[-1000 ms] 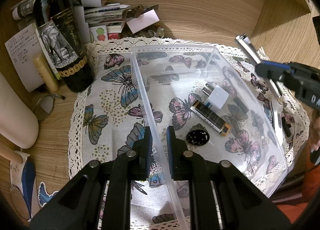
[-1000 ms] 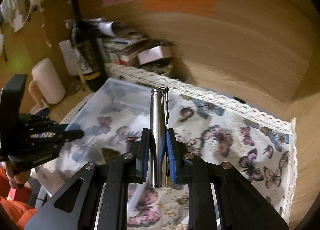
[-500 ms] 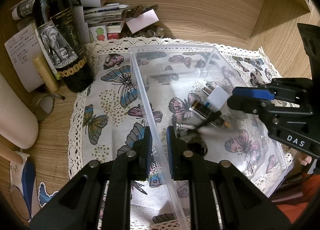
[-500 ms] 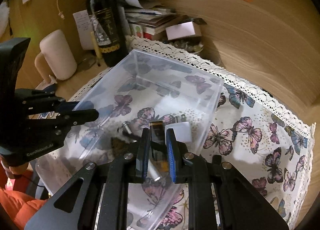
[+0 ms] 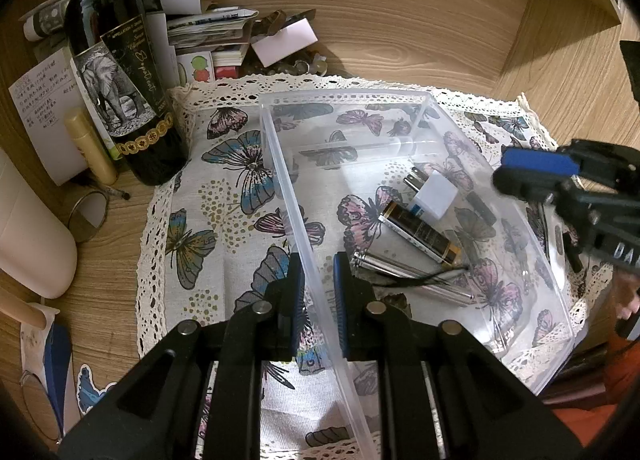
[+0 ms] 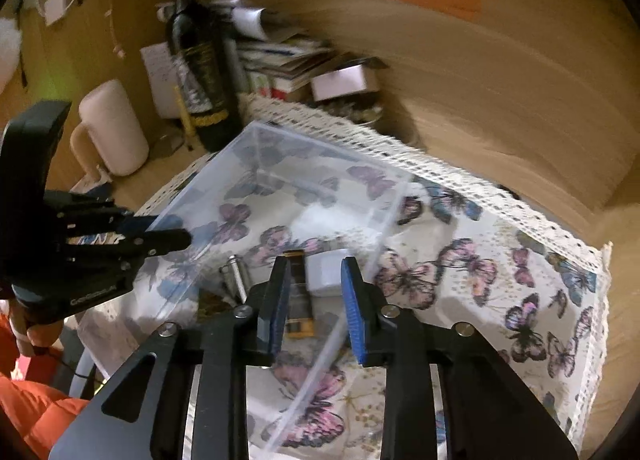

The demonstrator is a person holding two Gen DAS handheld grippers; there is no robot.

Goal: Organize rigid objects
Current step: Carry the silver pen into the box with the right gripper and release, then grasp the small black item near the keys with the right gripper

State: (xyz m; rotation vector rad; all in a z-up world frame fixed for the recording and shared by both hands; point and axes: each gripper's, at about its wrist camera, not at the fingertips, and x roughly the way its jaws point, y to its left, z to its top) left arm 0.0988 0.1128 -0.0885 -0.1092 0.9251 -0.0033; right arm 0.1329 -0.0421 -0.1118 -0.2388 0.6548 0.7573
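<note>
Two grippers worked at the clear bin (image 5: 420,100).
Left gripper (image 5: 316,292) pinched its wall; right gripper (image 6: 314,292), empty, was opening above the metal pen (image 5: 412,276) lying crosswise.

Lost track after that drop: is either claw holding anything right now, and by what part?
The left claw grips the clear bin by its near side wall. The right claw is opening, nothing between its pads; the metal pen lies in the bin.
</note>
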